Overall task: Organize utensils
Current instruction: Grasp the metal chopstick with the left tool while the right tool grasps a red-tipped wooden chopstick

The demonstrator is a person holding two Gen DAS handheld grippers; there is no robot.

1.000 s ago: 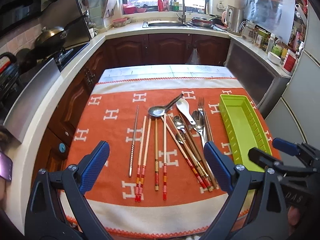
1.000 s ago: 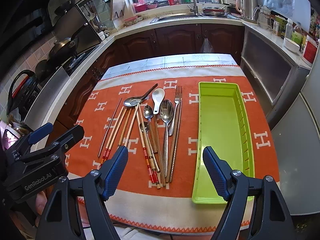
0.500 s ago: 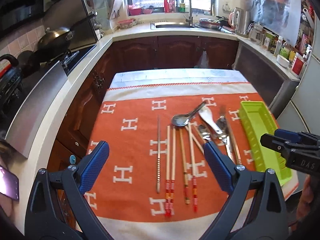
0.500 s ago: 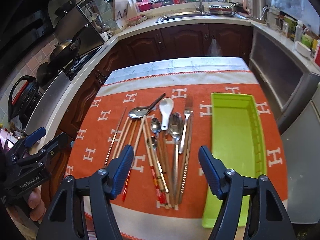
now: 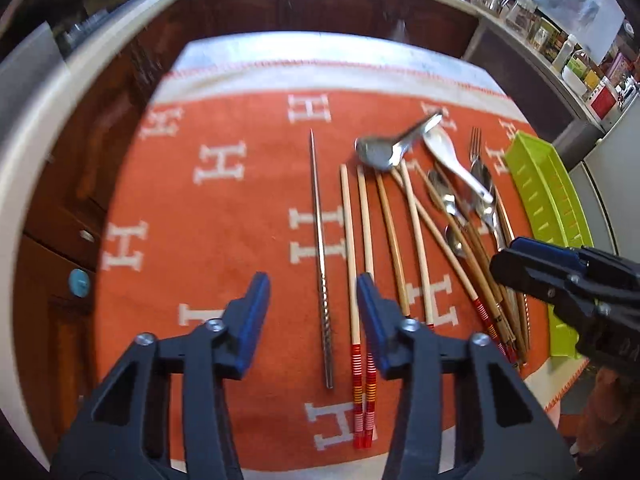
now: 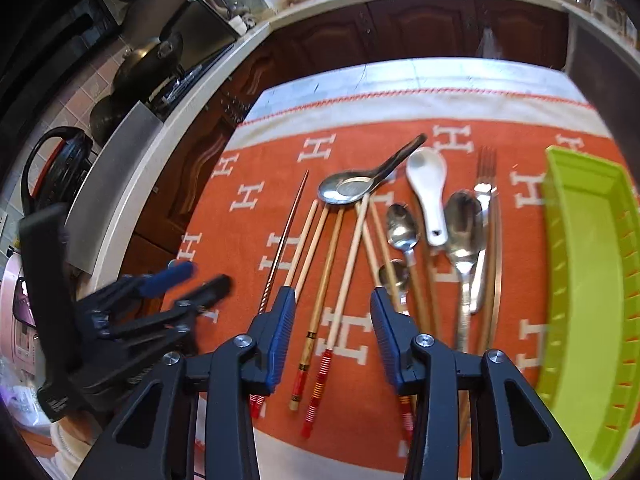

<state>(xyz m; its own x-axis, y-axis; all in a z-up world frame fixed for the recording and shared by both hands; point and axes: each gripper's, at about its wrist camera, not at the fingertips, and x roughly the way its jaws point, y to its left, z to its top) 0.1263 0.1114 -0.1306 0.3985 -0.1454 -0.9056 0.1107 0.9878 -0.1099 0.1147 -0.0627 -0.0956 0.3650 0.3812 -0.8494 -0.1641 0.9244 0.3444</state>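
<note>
Orange cloth (image 5: 224,208) with white H marks covers the table (image 5: 320,46), whose pale top shows bare beyond the cloth's far hem. All utensils lie loose on this cloth; none is in the green tray (image 6: 592,280).

Layout, left wrist view:
- Metal chopstick (image 5: 322,264): single, twisted at the near end, apart from the others at the left of the group.
- Wooden chopsticks (image 5: 352,256): several, with red-striped near ends, lying roughly parallel just to the right of the metal one. Those further right cross one another and pass under the spoons.
- Large metal spoon (image 5: 378,154): at the far end of the group, bowl touching the chopstick tips, handle angled away to the right.
- White ceramic spoon (image 5: 450,160): beside it, lying on the metal cutlery.
- Smaller metal spoons (image 6: 402,228) and fork (image 6: 486,184): at the right of the group, near the tray.
- Green tray: at the right edge of the cloth, long axis parallel to the utensils.

Left tongs (image 5: 314,322): jaws moderately apart, holding nothing. They hang above the near ends of the metal chopstick and the first wooden chopstick; contact with either cannot be determined.

Right tongs (image 6: 332,336): jaws moderately apart, holding nothing. They hang above the striped ends of the middle wooden chopsticks. In the right wrist view the left tongs appear low on the left, blurred.
</note>
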